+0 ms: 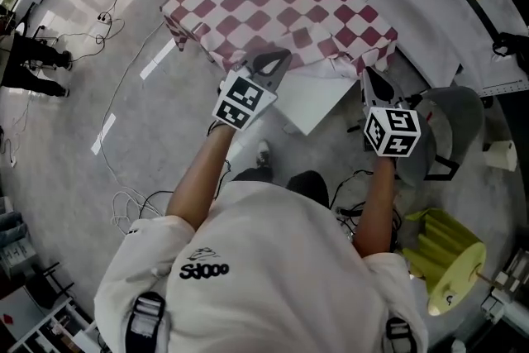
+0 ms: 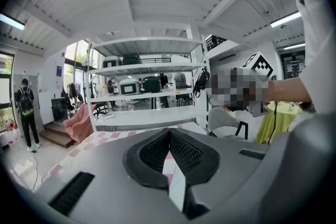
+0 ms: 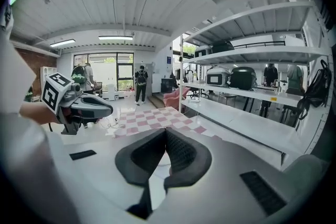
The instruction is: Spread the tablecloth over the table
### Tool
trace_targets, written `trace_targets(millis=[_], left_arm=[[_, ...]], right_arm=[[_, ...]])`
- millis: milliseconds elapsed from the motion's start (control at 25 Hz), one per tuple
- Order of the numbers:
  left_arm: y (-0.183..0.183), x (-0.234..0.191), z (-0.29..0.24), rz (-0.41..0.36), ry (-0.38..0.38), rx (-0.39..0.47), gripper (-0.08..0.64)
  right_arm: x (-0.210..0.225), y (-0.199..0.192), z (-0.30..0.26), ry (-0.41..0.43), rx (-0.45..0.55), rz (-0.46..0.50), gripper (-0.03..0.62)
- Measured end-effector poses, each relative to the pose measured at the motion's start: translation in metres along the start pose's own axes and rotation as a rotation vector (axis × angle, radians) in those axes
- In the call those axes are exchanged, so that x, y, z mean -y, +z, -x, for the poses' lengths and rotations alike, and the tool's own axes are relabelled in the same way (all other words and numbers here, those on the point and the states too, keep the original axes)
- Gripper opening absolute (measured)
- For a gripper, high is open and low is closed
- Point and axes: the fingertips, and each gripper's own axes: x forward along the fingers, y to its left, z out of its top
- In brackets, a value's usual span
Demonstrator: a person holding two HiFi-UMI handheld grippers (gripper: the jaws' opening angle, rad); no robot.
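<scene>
A red-and-white checked tablecloth [image 1: 281,4] lies over most of a small white table [image 1: 318,102], whose near end shows bare. My left gripper [image 1: 274,62] is at the cloth's near edge, shut on it; in the left gripper view [image 2: 169,136] a strip of pink-checked cloth [image 2: 173,186] sits pinched between the pads. My right gripper [image 1: 370,80] is at the near right corner, shut; in the right gripper view [image 3: 165,134] white cloth fills the slit and the checked cloth [image 3: 152,120] stretches ahead. The cloth sags over the table's far left corner.
A grey chair [image 1: 453,118] stands right beside my right gripper, a yellow-green draped round table [image 1: 446,256] behind it. Long white benches [image 1: 430,4] run along the right. Cables [image 1: 124,87] trail on the floor at left, where a person [image 1: 33,62] stands.
</scene>
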Motion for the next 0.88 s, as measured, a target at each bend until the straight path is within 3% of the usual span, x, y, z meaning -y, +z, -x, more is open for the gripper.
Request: trace_targets(millis=[240,480,880], left_arm=[[-0.030,-0.012,-0.039,0.045,-0.010,-0.065,0.028],[-0.058,-0.020,-0.073,0.088,0.016,-0.138,0.028],[-0.101,-0.034,-0.113,0.153,0.068,-0.241,0.028]], right_arm=[[0.027,-0.044,-0.046,0.005,-0.105,-0.047,0.065],[0.044,-0.078,-0.099,0.092,-0.203,-0.053,0.209],[0.072,-0.157,-0.178,0.172,-0.420,-0.096,0.259]])
